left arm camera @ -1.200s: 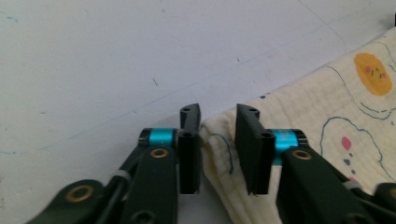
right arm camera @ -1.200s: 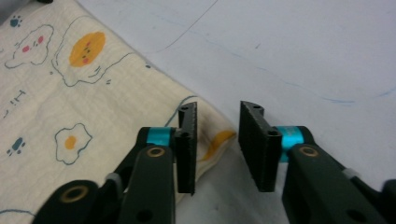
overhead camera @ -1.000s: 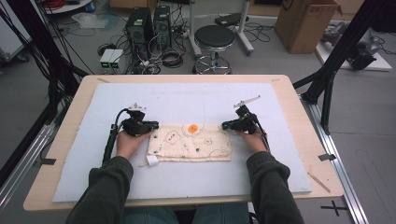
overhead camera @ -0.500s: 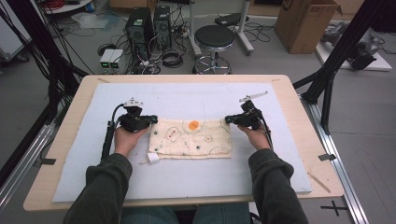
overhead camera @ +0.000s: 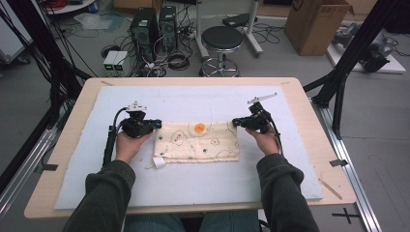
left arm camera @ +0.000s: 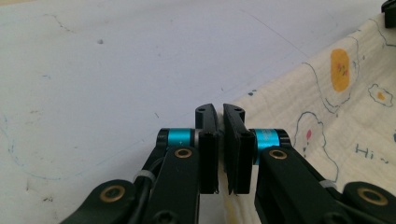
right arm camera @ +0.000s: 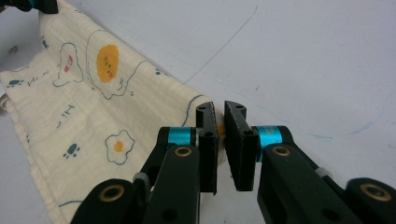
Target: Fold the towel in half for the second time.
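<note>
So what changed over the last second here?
Both hand-held grippers, left and right, drew apart sideways, each clamped on a far corner of the cloth, stretching it from rumpled to flat and wider. The grips stayed shut; the cloth stayed on the mat.

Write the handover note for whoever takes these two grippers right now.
Left gripper: shut on the cloth's far left corner.
Right gripper: shut on the cloth's far right corner.
Cloth: cream, printed with fried eggs, folded into a strip, lying flat on the white mat in the middle of the table; a small tag sticks out at its near left corner.
Done: both far corners gripped, far edge stretched between the grippers.
Left: probably the next fold, likely carrying the far edge toward the near one; then release.
</note>
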